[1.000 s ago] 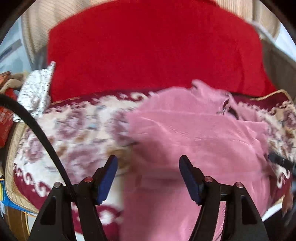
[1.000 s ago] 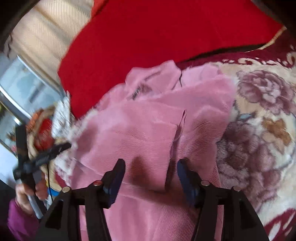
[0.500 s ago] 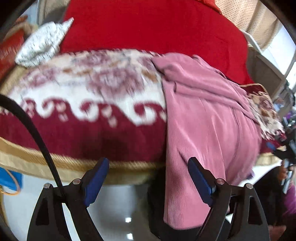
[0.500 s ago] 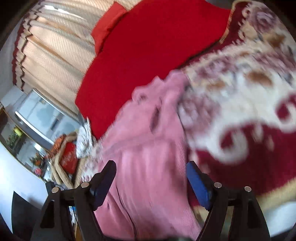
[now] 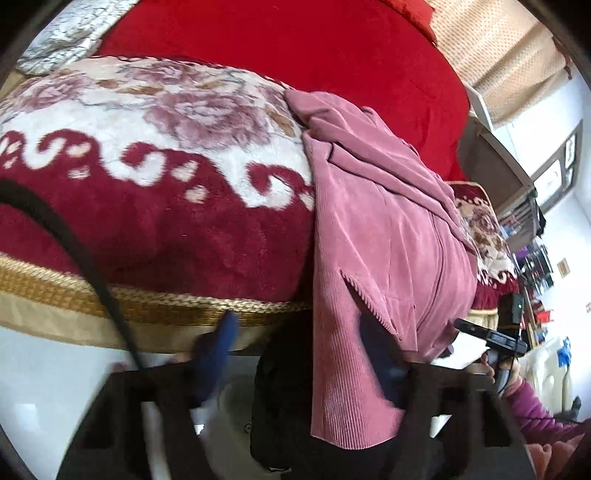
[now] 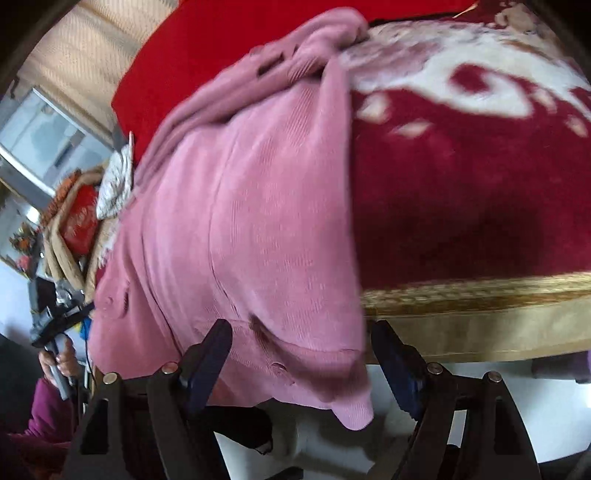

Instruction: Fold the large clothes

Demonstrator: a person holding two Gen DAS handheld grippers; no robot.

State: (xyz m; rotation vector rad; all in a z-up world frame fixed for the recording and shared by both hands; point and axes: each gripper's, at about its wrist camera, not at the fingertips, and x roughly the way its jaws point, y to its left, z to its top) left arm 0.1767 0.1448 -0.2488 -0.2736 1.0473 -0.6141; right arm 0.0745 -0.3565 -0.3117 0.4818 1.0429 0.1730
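A large pink ribbed garment (image 5: 384, 236) lies on a bed and hangs down over its front edge; it also fills the right wrist view (image 6: 236, 221). My left gripper (image 5: 299, 343) is open below the bed edge, its blurred blue fingers either side of the garment's hanging left hem corner. My right gripper (image 6: 303, 354) is open, its fingers either side of the hanging right hem corner (image 6: 351, 406). Neither holds cloth.
The bed carries a dark red and cream floral blanket (image 5: 166, 147) with a gold braided border (image 6: 480, 295). A bright red pillow (image 5: 295, 48) lies behind. A white patterned cushion (image 5: 66, 33) lies far left. White floor lies below.
Both grippers dropped from above the bed top to below its front edge, now at the garment's hanging hem. Both stay open.
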